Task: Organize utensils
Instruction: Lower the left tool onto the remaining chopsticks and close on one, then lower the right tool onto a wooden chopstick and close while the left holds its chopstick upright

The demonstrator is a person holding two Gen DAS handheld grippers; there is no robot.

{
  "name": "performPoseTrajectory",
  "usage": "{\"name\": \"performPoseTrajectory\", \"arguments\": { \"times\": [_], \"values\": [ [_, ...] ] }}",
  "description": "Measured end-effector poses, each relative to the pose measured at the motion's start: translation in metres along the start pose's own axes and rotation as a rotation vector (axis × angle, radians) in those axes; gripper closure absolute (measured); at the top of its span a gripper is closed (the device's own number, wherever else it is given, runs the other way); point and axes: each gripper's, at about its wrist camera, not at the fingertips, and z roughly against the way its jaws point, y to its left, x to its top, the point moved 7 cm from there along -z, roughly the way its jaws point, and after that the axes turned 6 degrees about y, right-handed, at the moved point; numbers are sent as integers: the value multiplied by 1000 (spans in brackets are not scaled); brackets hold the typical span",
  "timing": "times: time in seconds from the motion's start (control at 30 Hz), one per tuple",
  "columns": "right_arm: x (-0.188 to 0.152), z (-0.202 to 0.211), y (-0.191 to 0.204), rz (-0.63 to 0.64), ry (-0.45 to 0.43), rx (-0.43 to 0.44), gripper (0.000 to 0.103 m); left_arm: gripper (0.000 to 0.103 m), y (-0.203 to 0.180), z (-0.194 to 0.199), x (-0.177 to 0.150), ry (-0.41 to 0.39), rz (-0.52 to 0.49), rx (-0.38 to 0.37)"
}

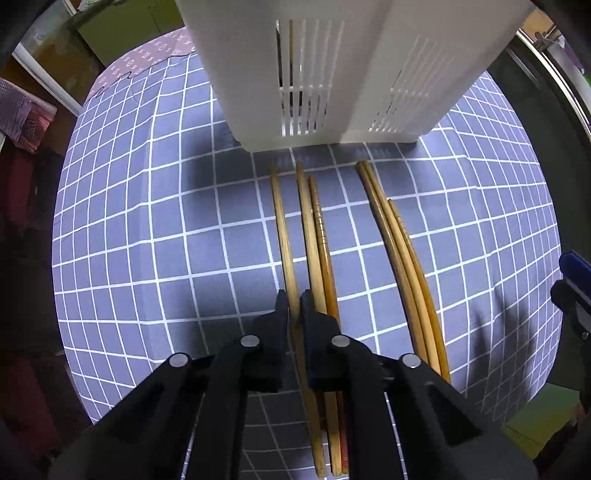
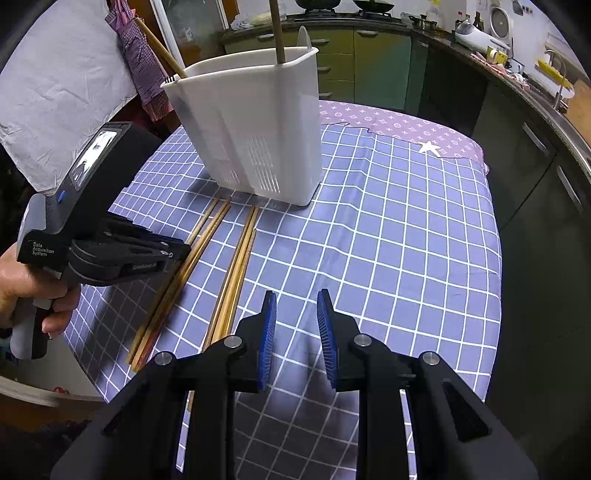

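The left tongs (image 1: 294, 308) are pinching a single pale chopstick (image 1: 282, 229), the leftmost of those lying on the checked tabletop (image 1: 147, 240). It runs straight ahead from the tips toward the white utensil holder (image 1: 314, 74) that stands just past its far end. Immediately to the right of these tongs lie two more chopsticks (image 1: 314, 229) side by side, and further right a bundle of three (image 1: 399, 240), all pointing the same way. The step in hand looks like the pick-up of one stick for the holder, which already has at least two sticks (image 2: 279, 33) standing in it.

The right tongs (image 2: 296, 332) hang spread and empty above bare cloth, with the bundle of three just off to their left and the holder ahead and to the left.

Whether the gripped stick has left the cloth cannot be told. The next move probably calls for raising it clear of its neighbours, swinging it upright, and lowering its tip over the holder's rim into a compartment. The grip sits near the stick's close end, so the long free end may sag or swing.
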Motion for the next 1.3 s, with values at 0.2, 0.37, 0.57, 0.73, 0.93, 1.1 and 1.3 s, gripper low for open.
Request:
{"name": "performPoseTrajectory", "arguments": {
  "times": [0.2, 0.37, 0.57, 0.73, 0.93, 1.1, 1.3],
  "values": [
    [-2, -5, 0, 0, 18, 7, 80, 96, 13, 10, -10, -34, 3, -23],
    [-1, -16, 4, 2, 53, 18, 80, 96, 20, 48, -21, -149, -17, -56],
    [5, -35, 18, 17, 105, 42, 80, 96, 39, 95, -38, -313, -38, -99],
    [12, -56, 34, 31, 167, 73, 80, 96, 47, 128, -53, -436, -56, -108],
    [19, -80, 46, 52, 230, 51, 80, 96, 49, 142, -70, -502, -77, -91],
    [21, -93, 46, 55, 266, 34, 80, 96, 50, 140, -72, -494, -83, -90],
    [22, -97, 51, 66, 287, 22, 80, 96, 54, 128, -67, -454, -71, -93]
  ]
}}
